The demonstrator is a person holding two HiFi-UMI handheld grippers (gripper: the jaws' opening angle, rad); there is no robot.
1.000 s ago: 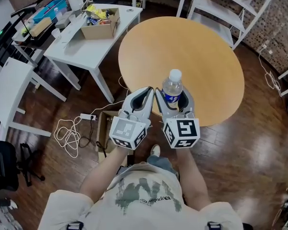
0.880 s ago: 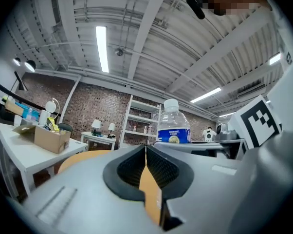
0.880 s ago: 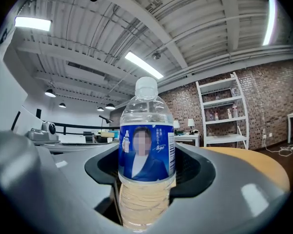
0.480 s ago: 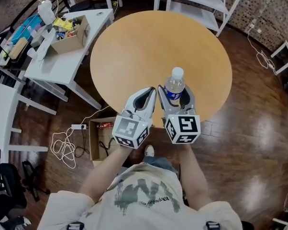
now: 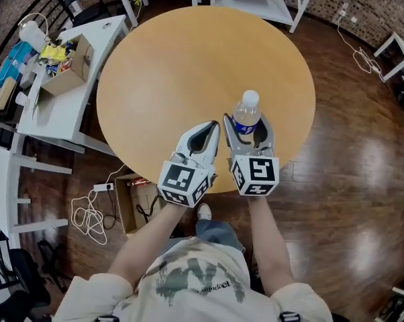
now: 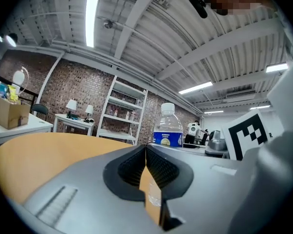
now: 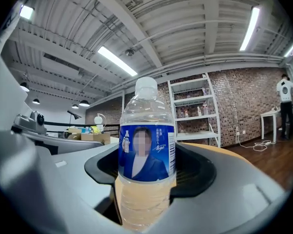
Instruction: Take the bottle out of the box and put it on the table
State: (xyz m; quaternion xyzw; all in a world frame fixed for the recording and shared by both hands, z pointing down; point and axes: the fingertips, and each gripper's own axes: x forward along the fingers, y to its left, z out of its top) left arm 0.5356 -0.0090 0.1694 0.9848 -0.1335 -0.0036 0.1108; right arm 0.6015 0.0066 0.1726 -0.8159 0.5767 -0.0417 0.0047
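**Head view.** The bottle (image 5: 246, 115) is out of the box and stands upright between the fingers (image 5: 266, 131) of the right gripper (image 5: 247, 127), over the near edge of the round counter (image 5: 188, 66). This angle does not show whether its base touches the wood. The left gripper (image 5: 211, 129) is just beside the right one, with its fingers pressed together and nothing between them. An open box (image 5: 127, 203) sits on the floor below the counter edge and is probably the one the bottle came from. Removal is therefore complete. Setting the bottle down and releasing it remain to be done. Each marker cube (image 5: 256, 174) carries a black-and-white square pattern, not text.

**Left gripper view.** The two fingers (image 6: 158, 167) meet along a single seam and hold nothing. The bottle (image 6: 167, 130) rises beyond them, with its white cap on. Its blue label shows a small round emblem, but no lettering on it can be read. The counter (image 6: 44, 150) stretches out on the left.

**Right gripper view.** The fingers (image 7: 197, 172) stand wide and clamp the bottle (image 7: 146, 160) at its lower body, below the label (image 7: 146, 155). The label is blue and shows a figure in a blue suit beside a small picture of a bottle. It also has a line of white script too small to read and a barcode strip on its right edge. No brand name can be read.
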